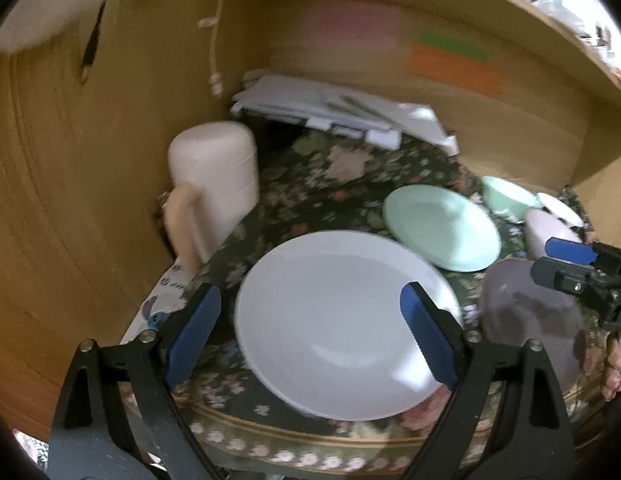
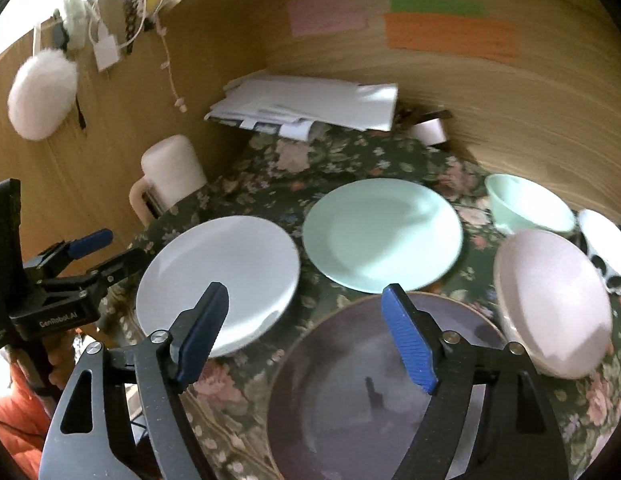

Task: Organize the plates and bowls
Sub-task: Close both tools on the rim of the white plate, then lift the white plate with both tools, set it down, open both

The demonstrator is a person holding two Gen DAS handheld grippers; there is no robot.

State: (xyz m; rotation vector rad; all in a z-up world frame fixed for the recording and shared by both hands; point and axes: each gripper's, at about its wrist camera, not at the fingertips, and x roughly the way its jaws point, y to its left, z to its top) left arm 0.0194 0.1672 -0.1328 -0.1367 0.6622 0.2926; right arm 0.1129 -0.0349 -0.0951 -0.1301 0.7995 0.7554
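Here both sets of jaws stand wide open, holding nothing.
The left gripper point(image 1: 310, 336) hangs over a white plate point(image 1: 342, 324); the right gripper point(image 2: 306, 332) hangs over a dark plate point(image 2: 350, 400).

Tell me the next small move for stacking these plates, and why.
Probably bring the open left gripper down onto the white plate's near rim: it holds nothing, the plate lies between its fingers, and the mint plate sits just behind.

A white plate point(image 2: 218, 280), mint plate point(image 2: 382, 234) and seemingly purple-grey plate point(image 2: 374, 392) lie on dark floral cloth point(image 2: 342, 156).
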